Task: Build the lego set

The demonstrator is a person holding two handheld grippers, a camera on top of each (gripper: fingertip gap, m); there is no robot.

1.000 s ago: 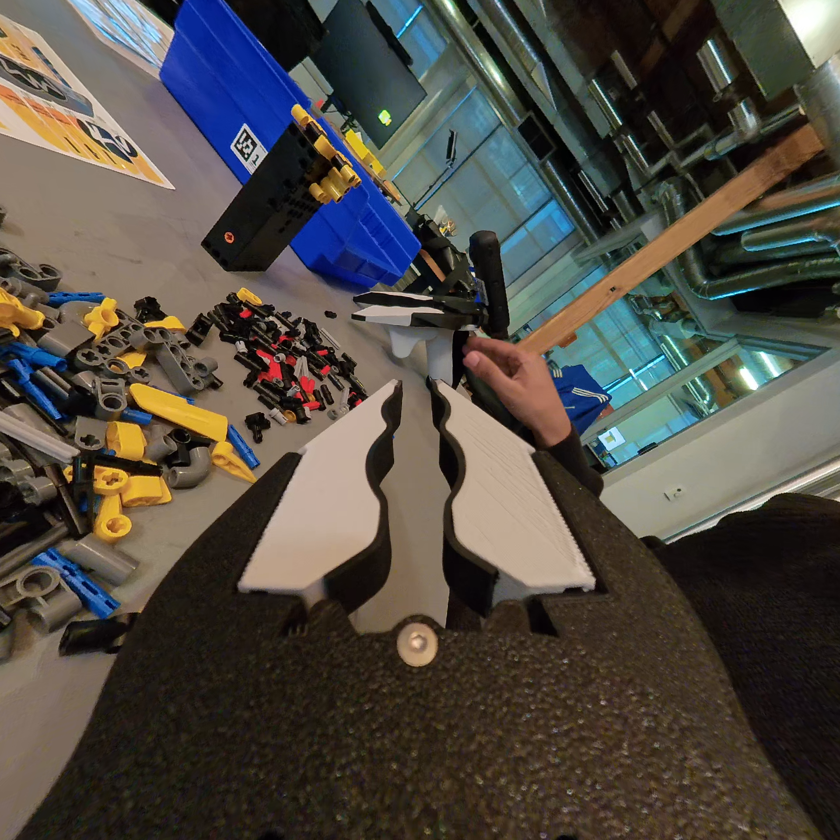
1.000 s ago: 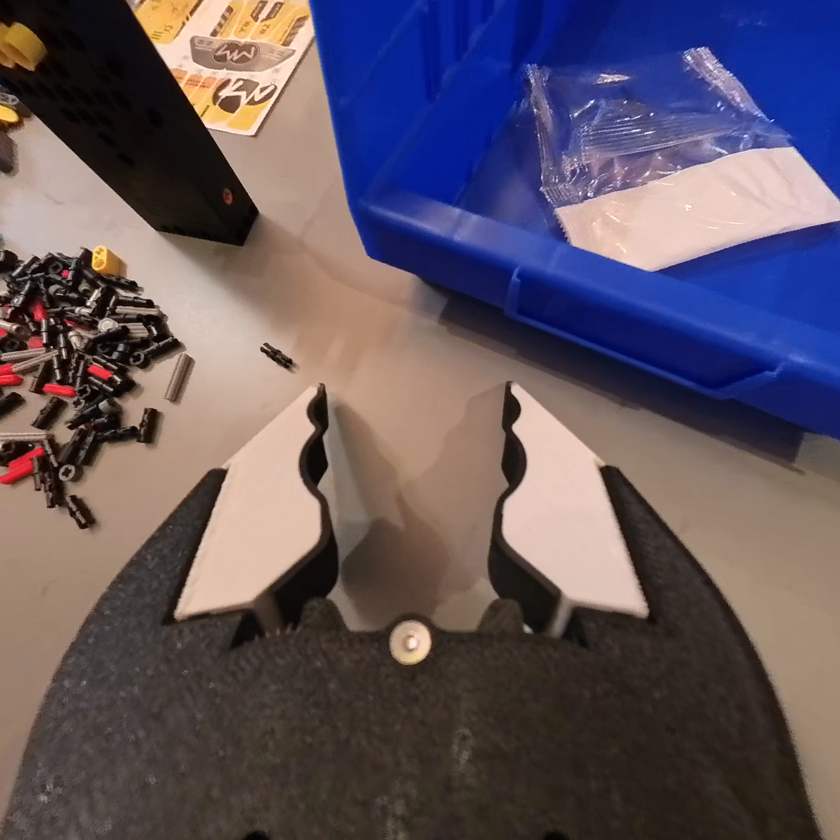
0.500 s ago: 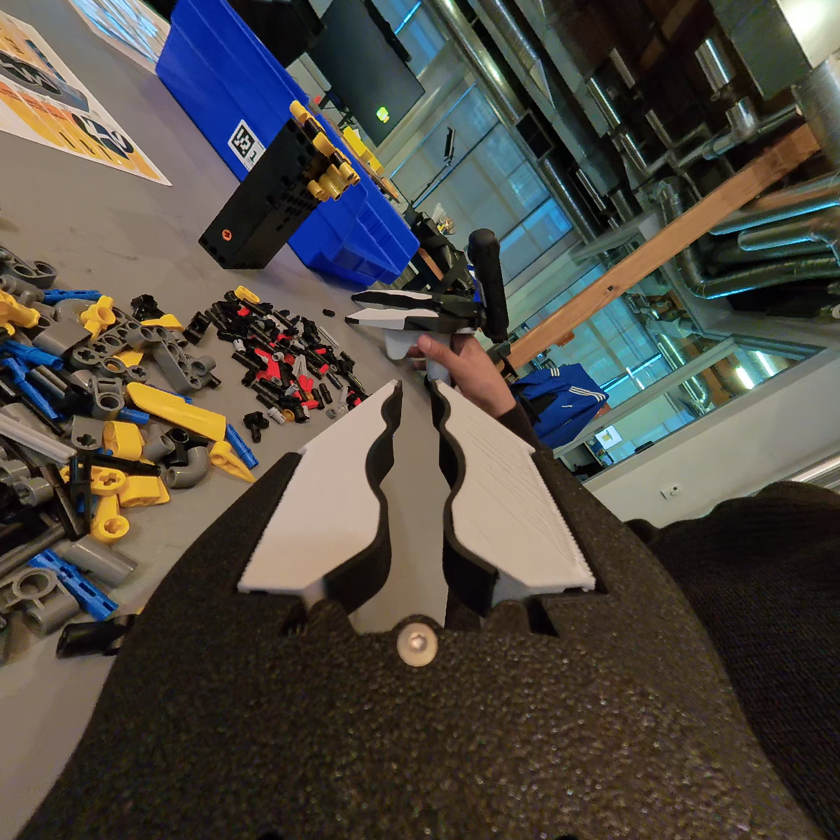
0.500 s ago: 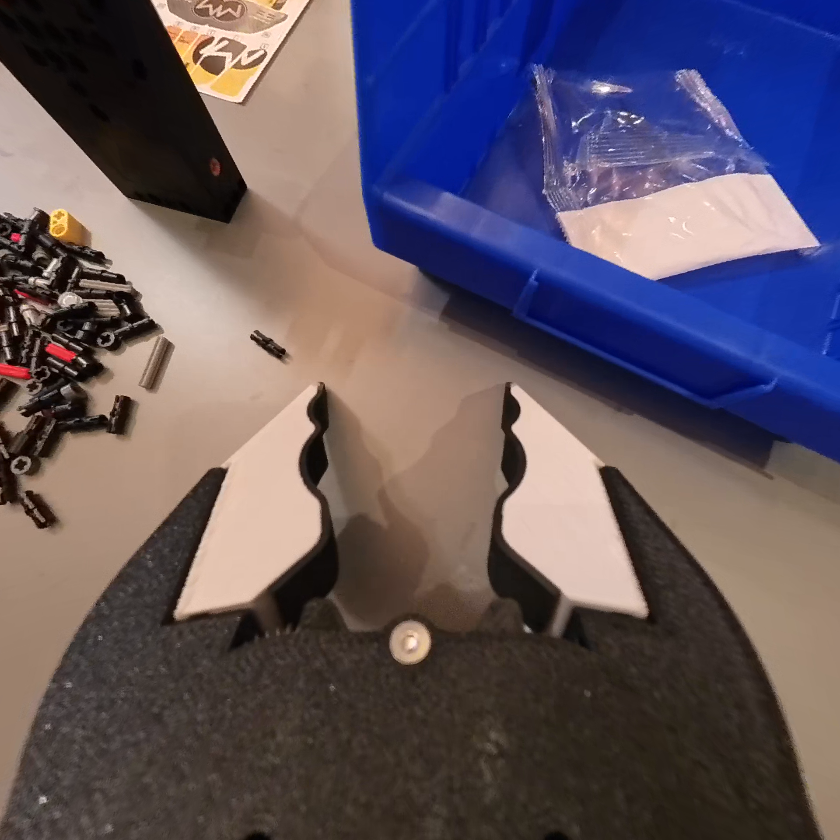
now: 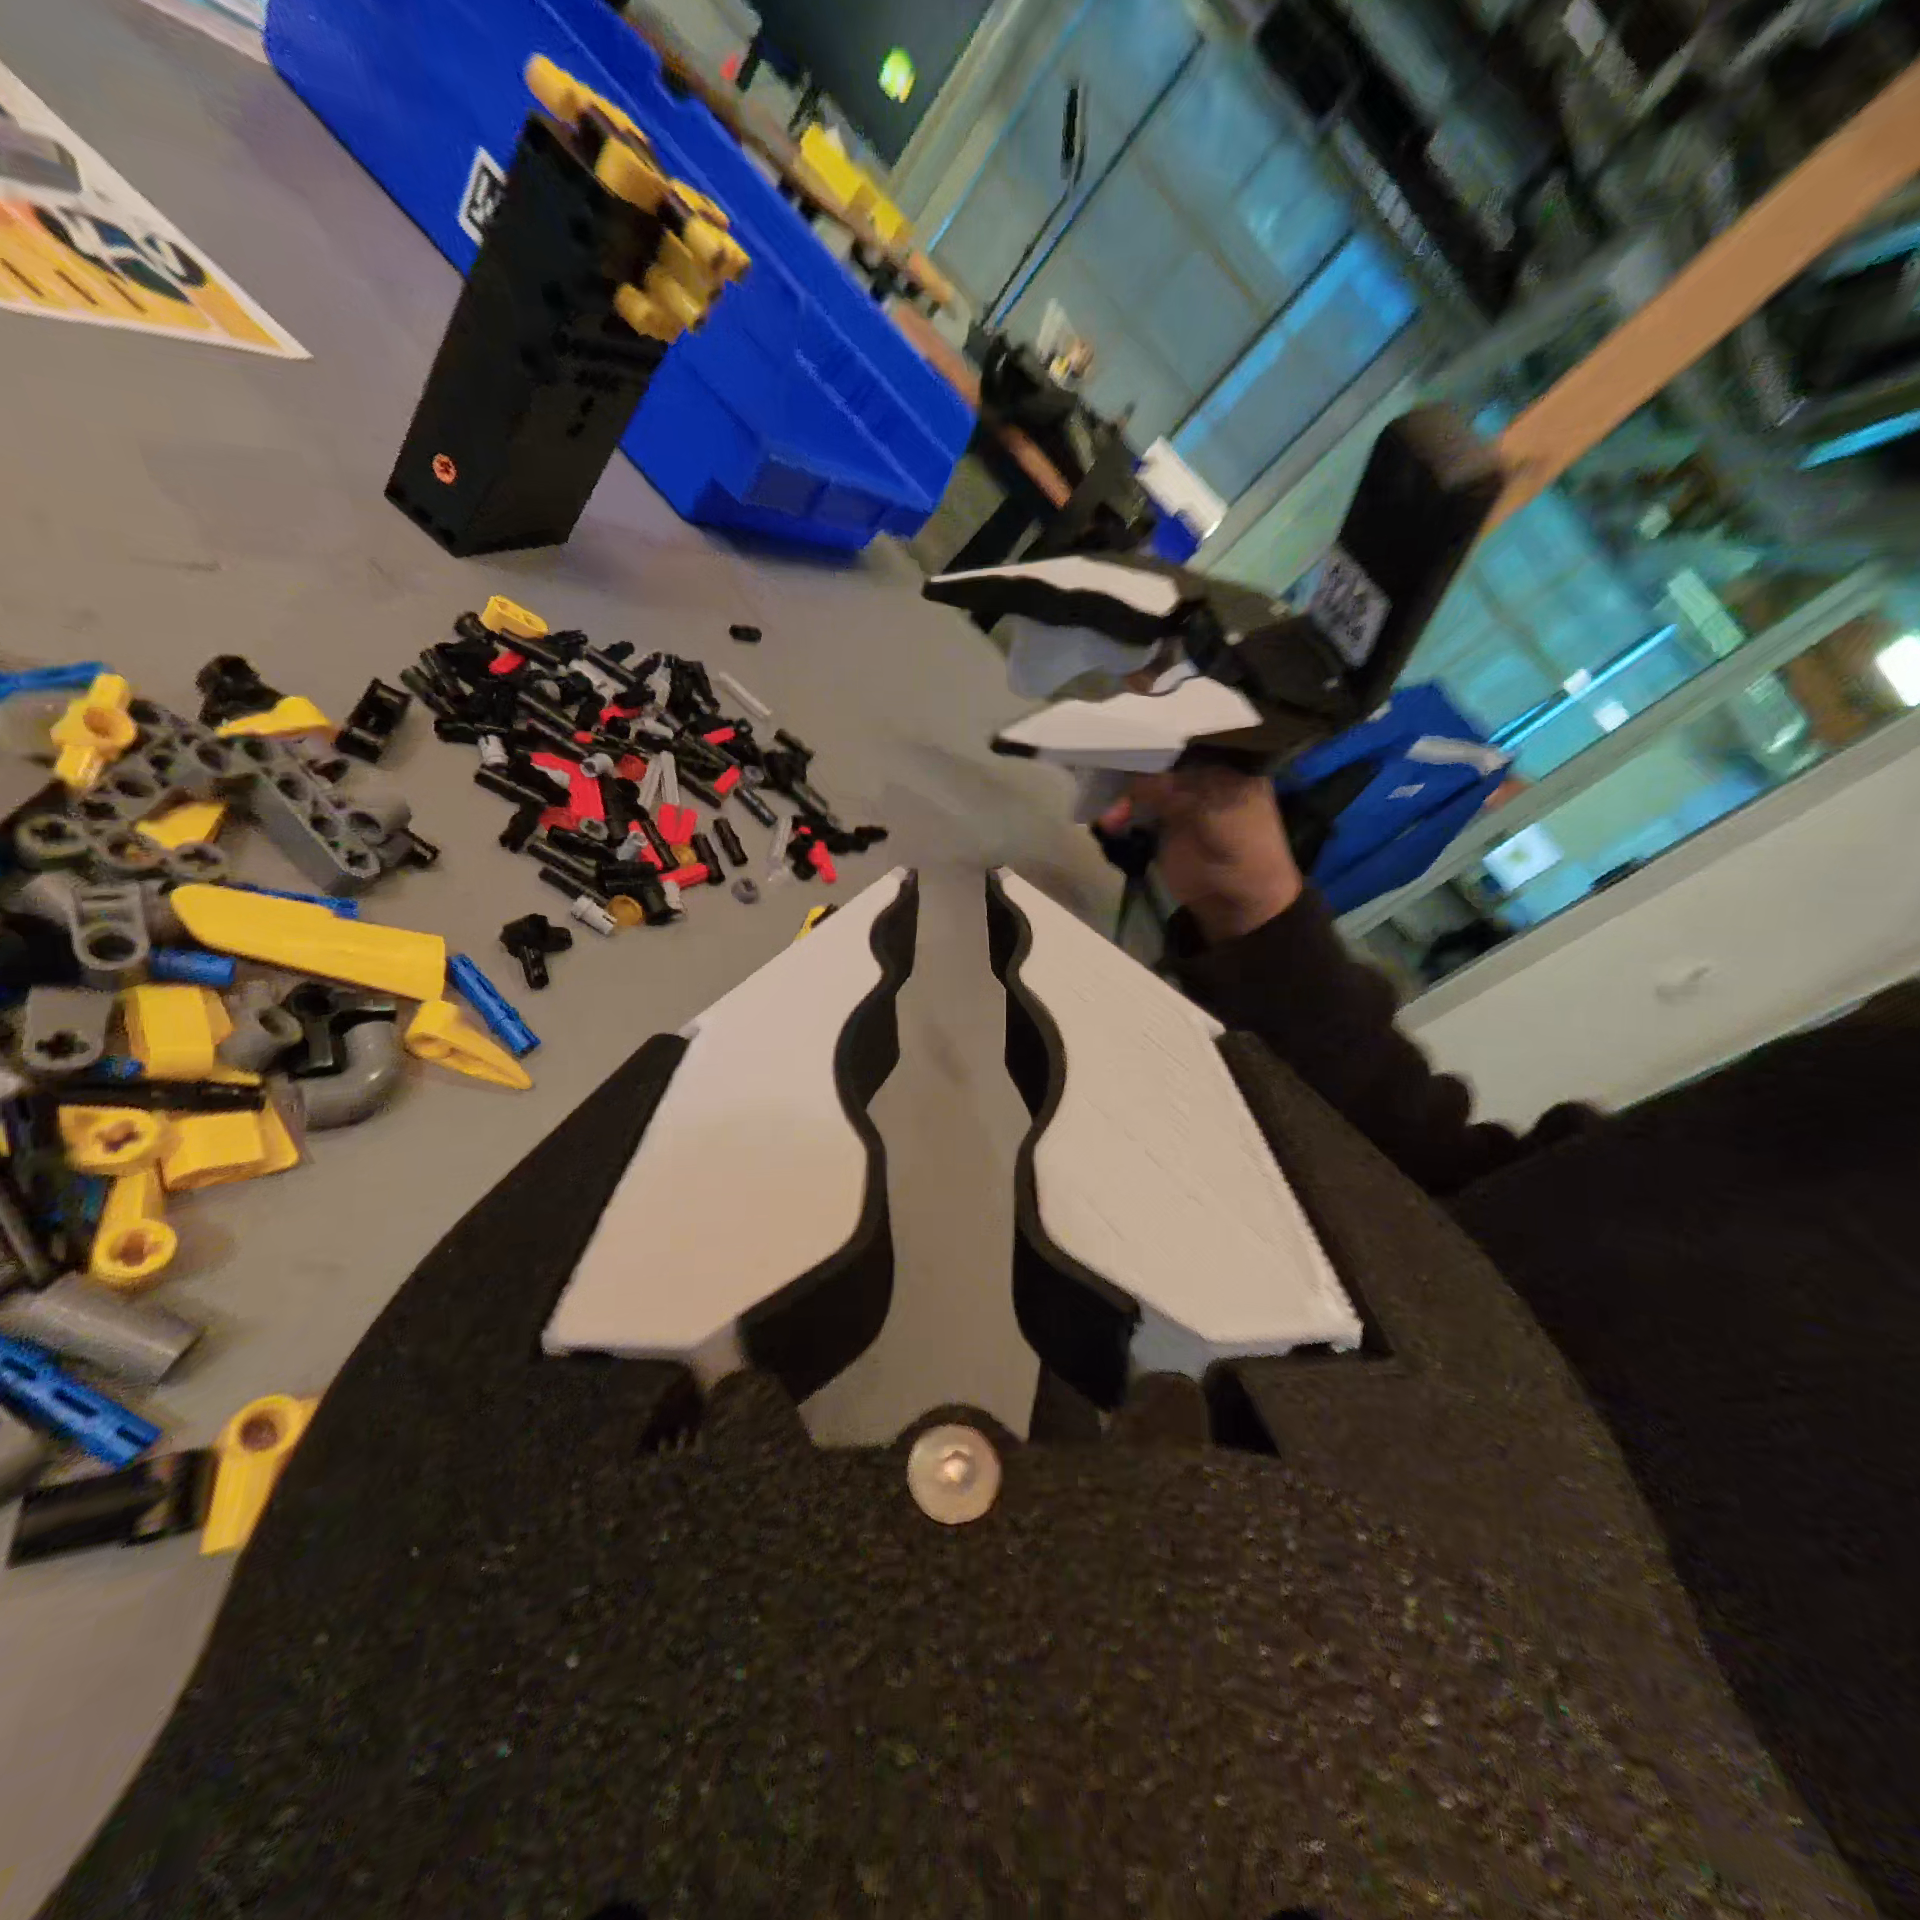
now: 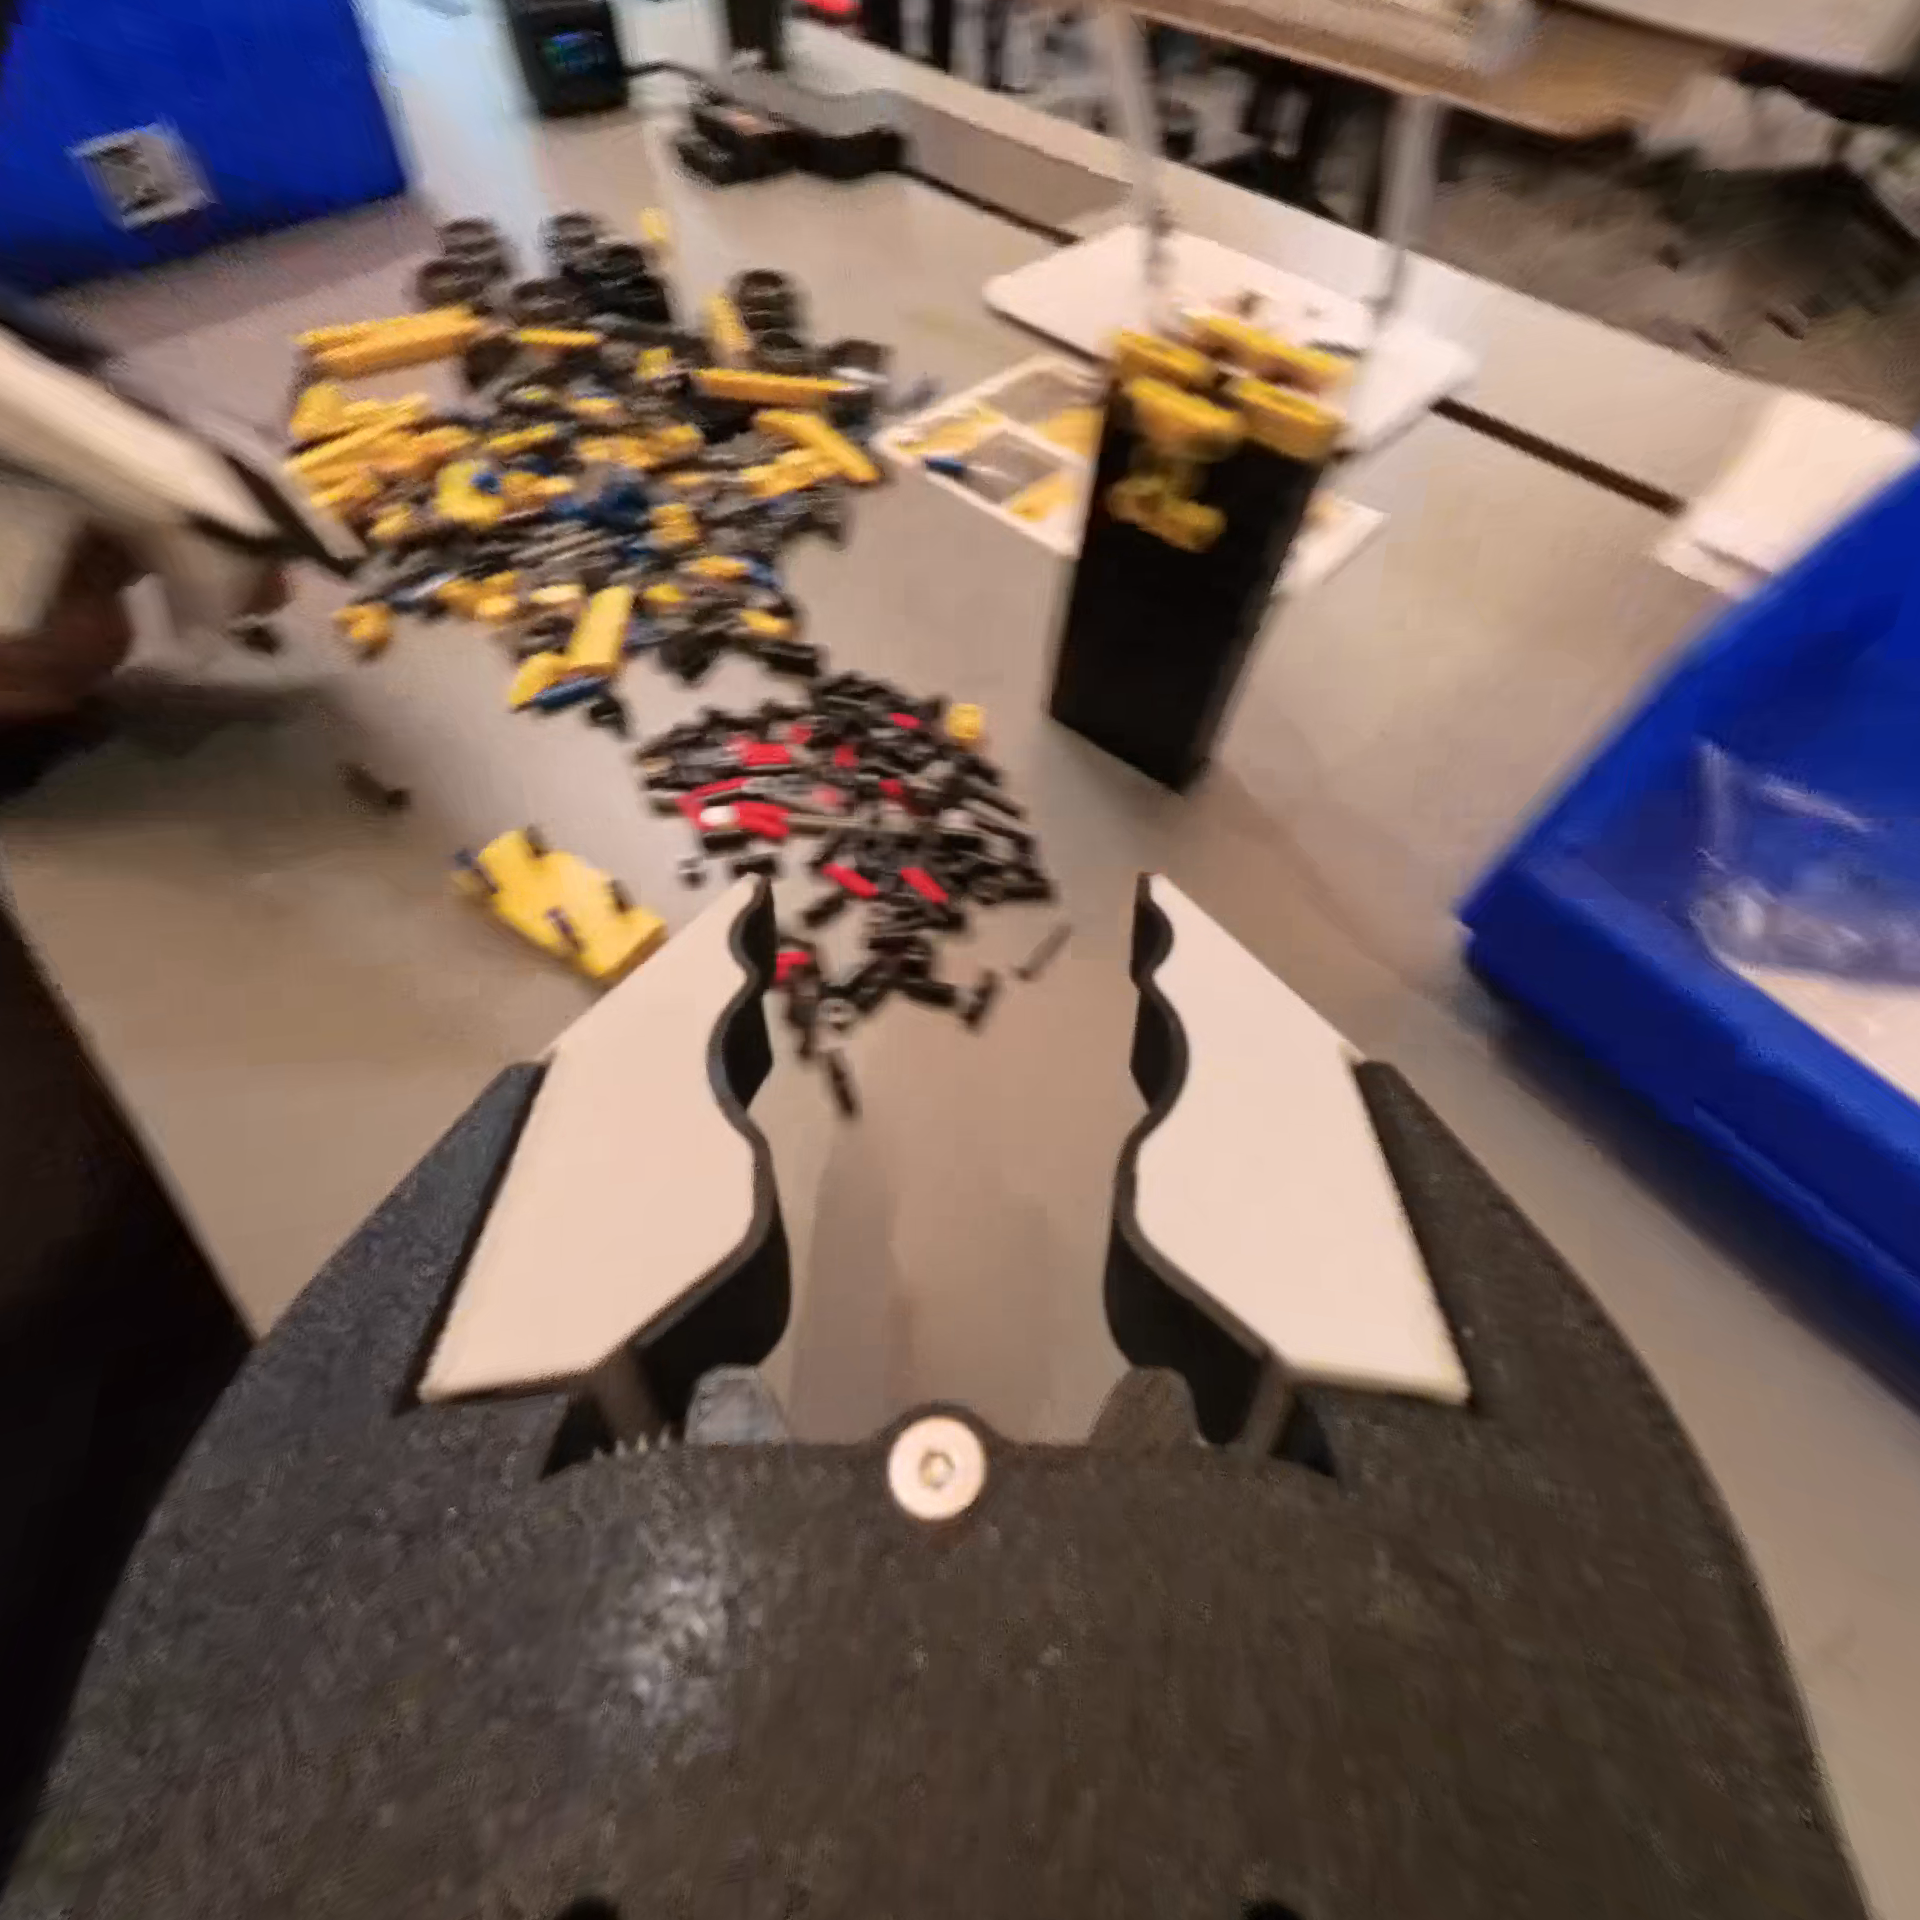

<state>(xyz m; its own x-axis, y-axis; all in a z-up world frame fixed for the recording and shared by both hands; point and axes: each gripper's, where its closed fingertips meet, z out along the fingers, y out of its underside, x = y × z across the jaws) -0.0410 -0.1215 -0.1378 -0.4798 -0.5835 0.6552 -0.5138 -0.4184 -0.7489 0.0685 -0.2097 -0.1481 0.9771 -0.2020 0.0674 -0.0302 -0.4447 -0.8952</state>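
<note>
The right gripper (image 6: 951, 894), jaws wide apart and holding nothing, hangs over the near edge of a pile of small black and red pins (image 6: 842, 810) on the grey worktop (image 6: 260, 987). Beyond stands a black block (image 6: 1164, 623) with yellow pieces stuck upright on top. The left gripper (image 5: 951, 883), jaws only narrowly parted and empty, hovers beside larger yellow and grey parts (image 5: 208, 987). A blue bin (image 6: 1714, 987) sits right.

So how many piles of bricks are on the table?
2. A big yellow pile sits far back on the left; a small black-and-red pile lies nearer, just ahead of the right claw. More may lie out of view.
</note>
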